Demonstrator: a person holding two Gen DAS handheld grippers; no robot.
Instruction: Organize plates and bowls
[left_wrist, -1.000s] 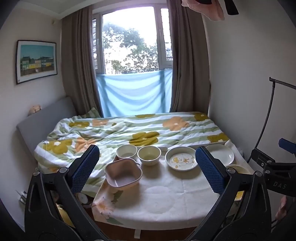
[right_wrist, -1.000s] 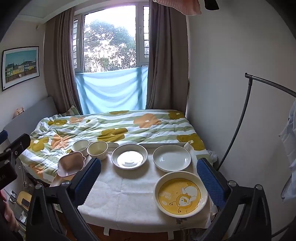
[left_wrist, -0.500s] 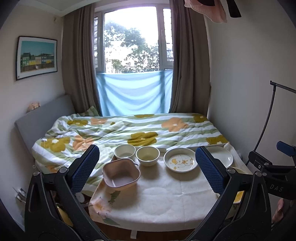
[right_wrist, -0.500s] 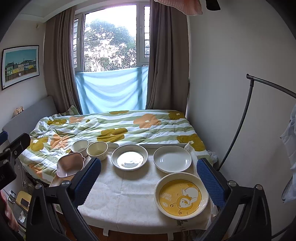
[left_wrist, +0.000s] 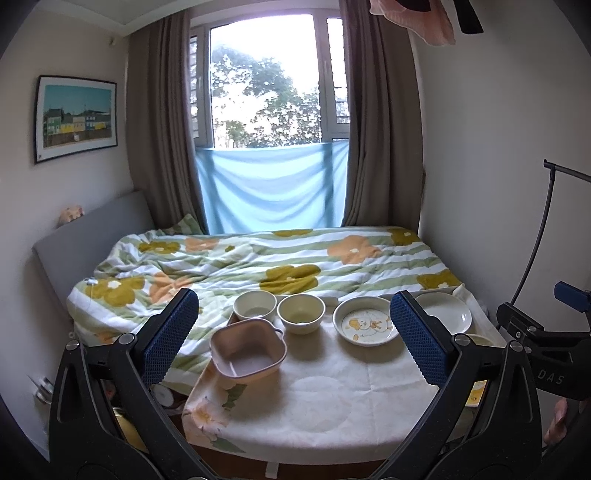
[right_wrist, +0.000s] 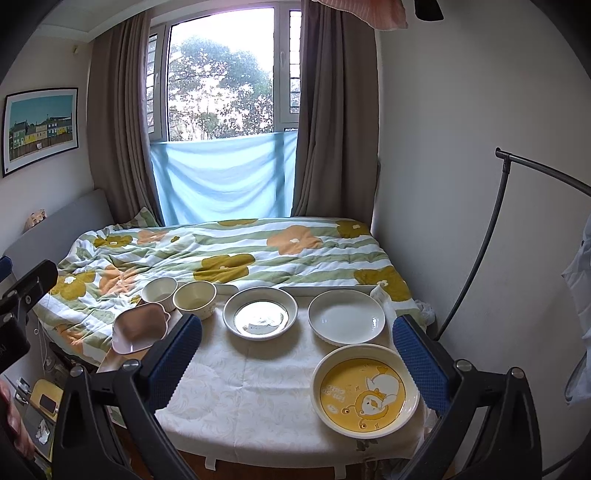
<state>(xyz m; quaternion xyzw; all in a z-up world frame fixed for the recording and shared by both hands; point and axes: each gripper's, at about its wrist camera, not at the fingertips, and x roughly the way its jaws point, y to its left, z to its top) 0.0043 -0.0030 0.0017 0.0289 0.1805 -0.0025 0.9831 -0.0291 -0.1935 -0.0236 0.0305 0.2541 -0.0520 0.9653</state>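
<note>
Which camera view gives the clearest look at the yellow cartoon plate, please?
The right wrist view: the yellow cartoon plate lies whole and near. In the left wrist view only slivers of it show behind the left gripper's right finger.

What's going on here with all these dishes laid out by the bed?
Someone holds a two-fingered tool in each hand over a cloth-covered table at the foot of a bed, about to tidy the dishes. Both the left tool and the right tool are open and hold nothing. On the table sit a pink square bowl, two cream bowls, a duck-print plate, a plain white plate and a yellow duck plate. Nothing is stacked.
</note>
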